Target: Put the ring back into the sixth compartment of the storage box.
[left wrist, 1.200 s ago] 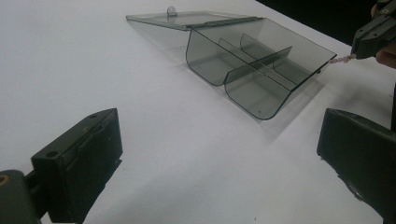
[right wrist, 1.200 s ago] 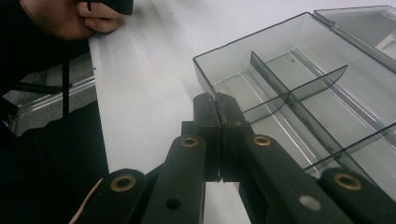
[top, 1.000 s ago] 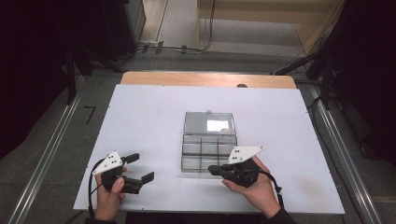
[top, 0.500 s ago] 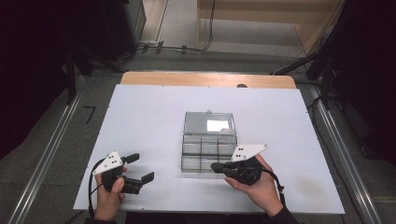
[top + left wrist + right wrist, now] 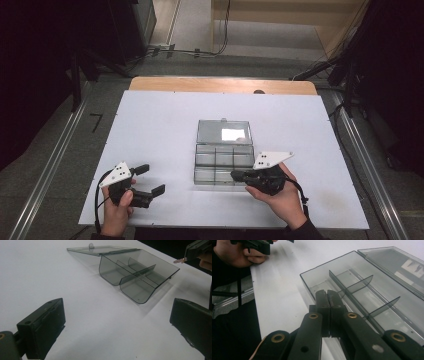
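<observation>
Table (image 5: 150,125) carries one thing, the clear box (image 5: 222,167), lying at its middle with the lid (image 5: 223,132) folded flat open behind it and every compartment bare. Over the last second the right gripper (image 5: 235,175) has slid a little rightward along the box's near edge; its jaws are pressed together with nothing between them, tips over the near corner compartment (image 5: 322,283). The left gripper (image 5: 150,181) has not moved: it rests well left of the box, jaws spread wide and empty. The shift looks like a small repositioning at the box's front wall, perhaps before nudging or closing it.
</observation>
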